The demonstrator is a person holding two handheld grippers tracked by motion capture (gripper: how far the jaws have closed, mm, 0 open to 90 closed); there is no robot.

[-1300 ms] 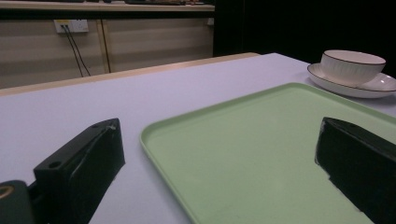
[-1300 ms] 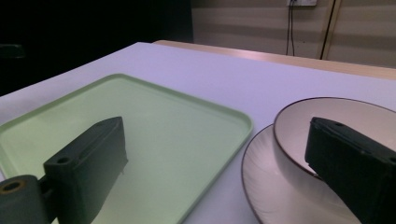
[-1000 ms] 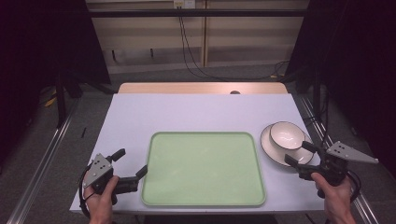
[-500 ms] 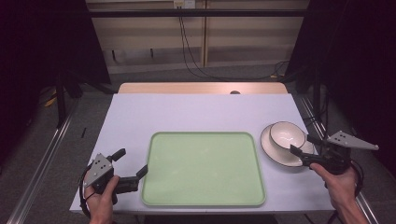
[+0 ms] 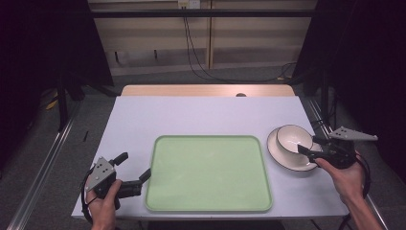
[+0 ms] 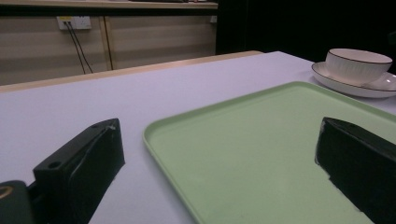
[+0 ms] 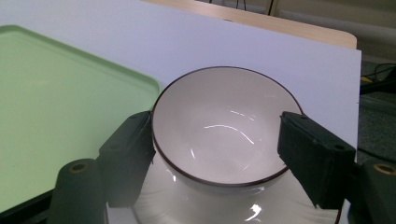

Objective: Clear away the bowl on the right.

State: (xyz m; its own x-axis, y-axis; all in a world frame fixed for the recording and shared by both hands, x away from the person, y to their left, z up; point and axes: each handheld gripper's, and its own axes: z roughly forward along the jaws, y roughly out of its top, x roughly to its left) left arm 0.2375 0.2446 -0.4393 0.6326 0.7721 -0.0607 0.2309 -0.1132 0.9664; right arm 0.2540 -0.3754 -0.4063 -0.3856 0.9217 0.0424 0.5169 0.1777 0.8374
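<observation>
Saucer (image 7: 154, 205) largely hidden under bowl (image 7: 219, 130), cut by right gripper view's bottom edge | whether jaws press the bowl's wall: cannot tell | tray (image 6: 261, 140) cut off at right and bottom in left gripper view

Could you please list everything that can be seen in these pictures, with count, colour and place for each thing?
Bowl: one, white with a dark rim, on the saucer, between the right gripper's jaws.
Saucer: one, white with a dark rim, on the table, right of the tray.
Tray: one, light green, empty, at the table's middle front.
Table: one, pale lilac-grey top with a wooden far edge.
Cables: dark, hanging down the back wall.
Left gripper: one, black with a grey plate, jaws wide open beside the tray's left edge.
Right gripper: one, black with a grey plate, jaws have just been closing around the bowl.
Hands: two, one holding each gripper.
</observation>
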